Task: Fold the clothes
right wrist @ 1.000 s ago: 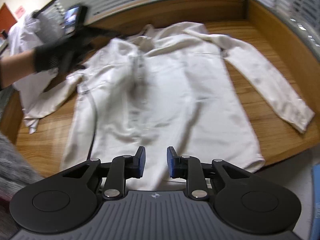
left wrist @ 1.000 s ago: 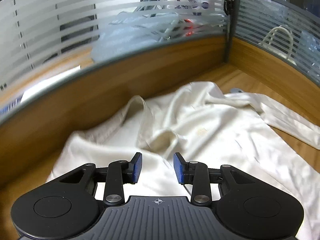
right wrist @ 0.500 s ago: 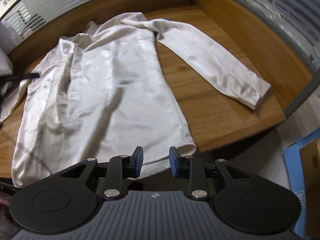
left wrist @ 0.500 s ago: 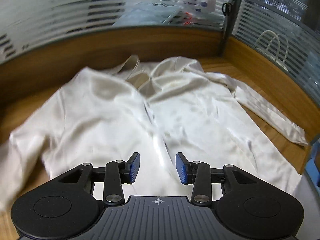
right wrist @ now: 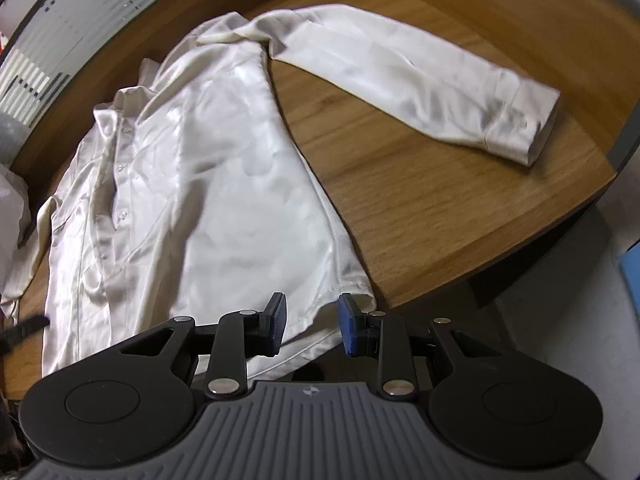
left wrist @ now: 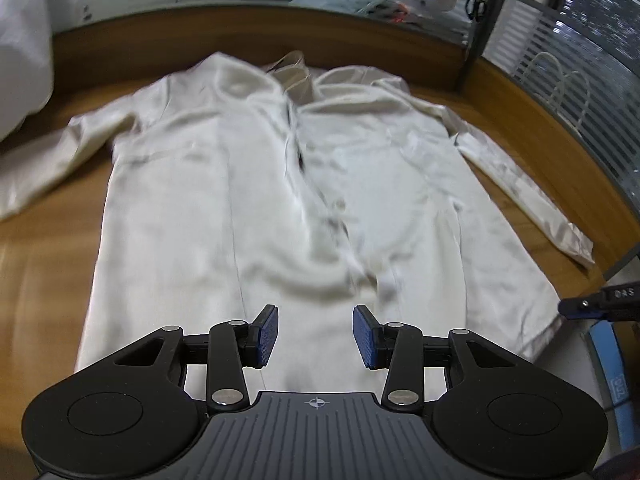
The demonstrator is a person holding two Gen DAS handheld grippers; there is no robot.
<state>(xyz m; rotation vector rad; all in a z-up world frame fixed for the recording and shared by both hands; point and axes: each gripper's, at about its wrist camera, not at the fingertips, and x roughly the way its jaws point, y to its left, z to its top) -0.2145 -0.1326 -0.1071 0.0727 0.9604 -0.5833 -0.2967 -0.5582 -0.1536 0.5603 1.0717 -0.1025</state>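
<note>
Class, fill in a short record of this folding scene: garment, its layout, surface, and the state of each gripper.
garment: white long-sleeved shirt, buttoned front facing up
layout: spread flat, collar far from the cameras, sleeves out to both sides
surface: wooden table
hem: overhangs the near table edge
left gripper: open, empty, over the lower shirt
right gripper: open, fingers either side of the hem corner, not closed on it

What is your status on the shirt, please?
Left gripper open, over the hem. Right gripper open at the hem corner. Shirt spread flat on the table, unfolded. Nothing in the way.
</note>
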